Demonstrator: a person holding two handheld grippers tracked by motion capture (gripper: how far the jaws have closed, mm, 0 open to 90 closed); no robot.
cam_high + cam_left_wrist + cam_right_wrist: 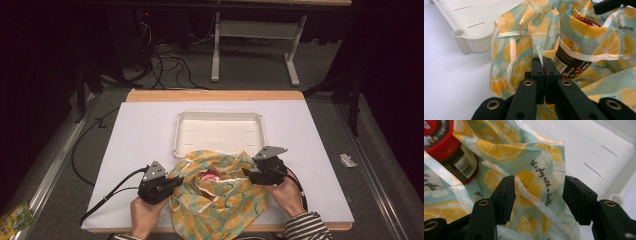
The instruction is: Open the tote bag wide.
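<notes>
Tongs on the left (543,65) pinch the lemon-print fabric bag's (220,200) edge; right tongs (537,197) stand spread, fabric lying loose between.

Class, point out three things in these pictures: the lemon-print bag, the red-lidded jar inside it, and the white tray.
Bag (220,210), high view, on its front panel.
Jar (439,138), right gripper view, on its red lid.
Tray (220,116), high view, on its far rim.
</notes>
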